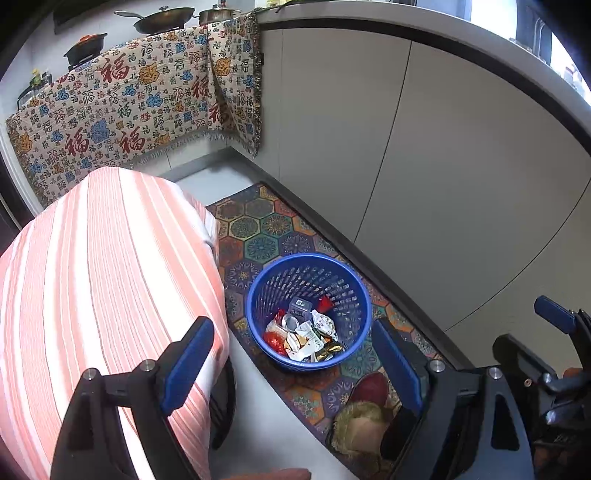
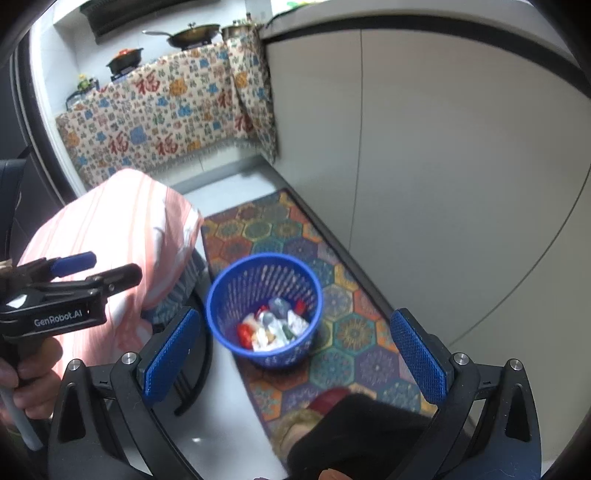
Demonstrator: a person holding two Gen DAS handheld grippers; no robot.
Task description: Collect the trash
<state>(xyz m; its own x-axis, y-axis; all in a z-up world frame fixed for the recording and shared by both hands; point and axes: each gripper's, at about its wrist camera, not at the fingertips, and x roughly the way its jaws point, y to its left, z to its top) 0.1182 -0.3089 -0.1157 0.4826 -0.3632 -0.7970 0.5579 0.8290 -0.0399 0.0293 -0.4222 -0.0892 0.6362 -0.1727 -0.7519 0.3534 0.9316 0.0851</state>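
Note:
A blue plastic basket (image 1: 255, 295) stands on a patterned floor mat and holds several crumpled wrappers and a can (image 1: 303, 332). It also shows in the right wrist view (image 2: 221, 295). My left gripper (image 1: 293, 362) is open and empty, held above the basket's near side. My right gripper (image 2: 295, 354) is open and empty, above and just in front of the basket. The left gripper's body (image 2: 55, 295) shows at the left of the right wrist view.
A table with a pink striped cloth (image 1: 92, 277) stands left of the basket. Grey cabinet fronts (image 1: 424, 166) run along the right. A furry slipper and foot (image 1: 365, 417) are on the hexagon-pattern mat (image 1: 266, 229). A stove with pans (image 1: 162, 18) is at the back.

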